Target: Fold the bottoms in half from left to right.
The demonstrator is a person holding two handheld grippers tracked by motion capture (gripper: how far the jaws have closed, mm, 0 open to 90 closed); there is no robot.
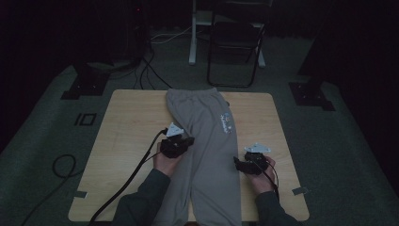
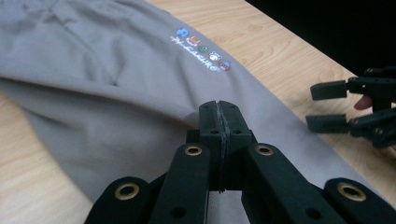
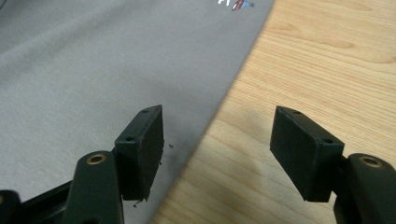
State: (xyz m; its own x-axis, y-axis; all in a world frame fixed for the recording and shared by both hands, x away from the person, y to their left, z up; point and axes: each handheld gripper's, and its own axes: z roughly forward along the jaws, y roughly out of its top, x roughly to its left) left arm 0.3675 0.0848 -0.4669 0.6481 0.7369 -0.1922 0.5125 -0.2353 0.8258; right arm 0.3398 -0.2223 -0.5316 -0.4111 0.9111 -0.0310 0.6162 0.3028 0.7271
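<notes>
Nearest the person, the two forearms come in from the bottom edge of the high view, each hand carrying one tool. The left tool sits at the left edge of the grey sweatpants, its jaws clenched flat together; in the left gripper view the closed tips meet just at a ridge of cloth, but whether a fold is pinched between them cannot be told. The right tool sits at the opposite edge of the garment, released: in the right gripper view its jaws stand wide, one pad over grey cloth and the other over bare wood, so the hem line runs between them with nothing pressed.

The sweatpants lie lengthwise down the middle of the wooden counter, long axis running away from the person, the near end reaching the counter's front edge and the far end curving toward its back edge. Each tool therefore faces inward across the short axis, the cloth lying to the right of the left tool and to the left of the right tool. Both are about equally close to their own edge.

A small coloured print marks the fabric beyond the tools, on the right-hand side. Count: one pair of sweatpants, two tools, one counter. Farther off, a dark folding chair stands on the floor behind the counter.
</notes>
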